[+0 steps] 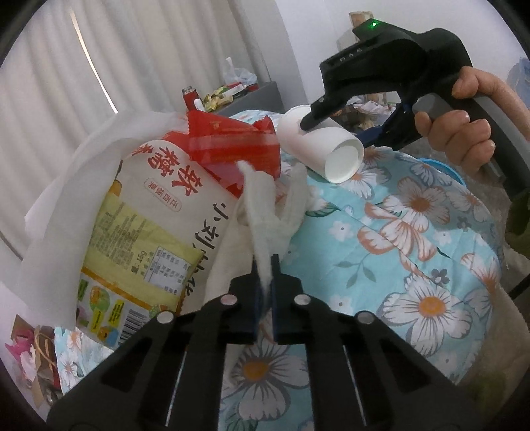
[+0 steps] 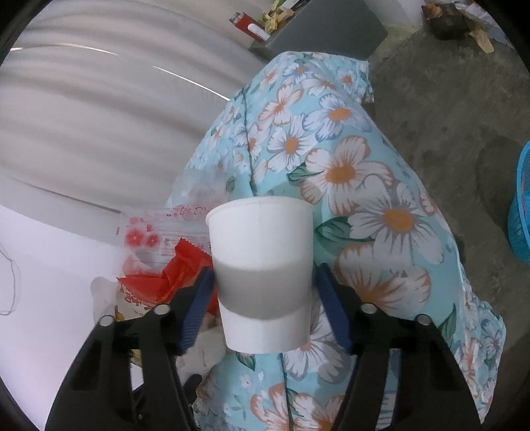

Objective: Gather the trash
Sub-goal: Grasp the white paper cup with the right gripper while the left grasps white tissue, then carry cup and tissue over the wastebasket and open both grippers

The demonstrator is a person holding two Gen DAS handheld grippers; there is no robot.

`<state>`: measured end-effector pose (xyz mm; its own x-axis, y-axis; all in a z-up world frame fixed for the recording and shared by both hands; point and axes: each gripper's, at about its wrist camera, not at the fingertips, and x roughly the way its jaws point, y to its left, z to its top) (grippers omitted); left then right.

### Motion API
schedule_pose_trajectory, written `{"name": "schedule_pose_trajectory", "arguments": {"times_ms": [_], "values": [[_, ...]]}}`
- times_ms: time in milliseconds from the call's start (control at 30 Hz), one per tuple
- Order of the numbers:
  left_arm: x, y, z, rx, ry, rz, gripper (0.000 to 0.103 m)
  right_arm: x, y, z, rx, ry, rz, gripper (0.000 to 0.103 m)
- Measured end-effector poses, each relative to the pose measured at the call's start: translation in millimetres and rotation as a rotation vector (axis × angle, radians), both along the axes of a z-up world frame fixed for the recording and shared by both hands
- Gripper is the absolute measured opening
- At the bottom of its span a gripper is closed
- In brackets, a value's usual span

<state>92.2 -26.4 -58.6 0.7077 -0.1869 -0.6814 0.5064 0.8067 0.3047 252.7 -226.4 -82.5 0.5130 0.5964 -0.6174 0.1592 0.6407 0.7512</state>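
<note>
My left gripper (image 1: pixel 265 265) is shut on a crumpled white tissue (image 1: pixel 271 212) that rises between its blue pads. Beside the tissue stand a white-and-yellow snack bag (image 1: pixel 142 238) with red Chinese letters and a red wrapper (image 1: pixel 232 146). My right gripper (image 2: pixel 263 281) is shut on a white paper cup (image 2: pixel 261 265), held by its sides above the floral cloth (image 2: pixel 364 185). In the left wrist view the right gripper (image 1: pixel 334 129) holds the cup (image 1: pixel 318 146) tilted, just right of the red wrapper.
The blue floral cloth (image 1: pixel 397 252) covers the surface. A clear wrapper with red flowers (image 2: pixel 159 232) lies at the cloth's left. A blue basket (image 2: pixel 521 205) stands on the concrete floor at right. A grey cabinet (image 2: pixel 318 30) with clutter is behind. White curtains (image 1: pixel 99 66) hang at left.
</note>
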Motion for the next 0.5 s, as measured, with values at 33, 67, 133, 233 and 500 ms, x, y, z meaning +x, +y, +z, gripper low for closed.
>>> {"name": "schedule_pose_trajectory", "arguments": {"times_ms": [33,67,133,233,500], "values": [[0,1,1,-0.002,-0.004,0.000,0.002,0,0,0,0.000,-0.001,-0.004,0.059],[0,1,2,-0.007,-0.006,-0.001,0.002,-2,0,1,0.000,-0.004,-0.005,0.059],[0,2,5,-0.013,-0.009,-0.002,0.002,-4,-1,2,-0.002,-0.006,-0.010,0.059],[-4,3,10,-0.029,-0.011,-0.011,0.001,-10,-2,4,-0.006,-0.004,-0.018,0.058],[-18,6,29,-0.076,-0.030,-0.039,0.001,-40,-12,17,-0.006,-0.014,-0.046,0.057]]}}
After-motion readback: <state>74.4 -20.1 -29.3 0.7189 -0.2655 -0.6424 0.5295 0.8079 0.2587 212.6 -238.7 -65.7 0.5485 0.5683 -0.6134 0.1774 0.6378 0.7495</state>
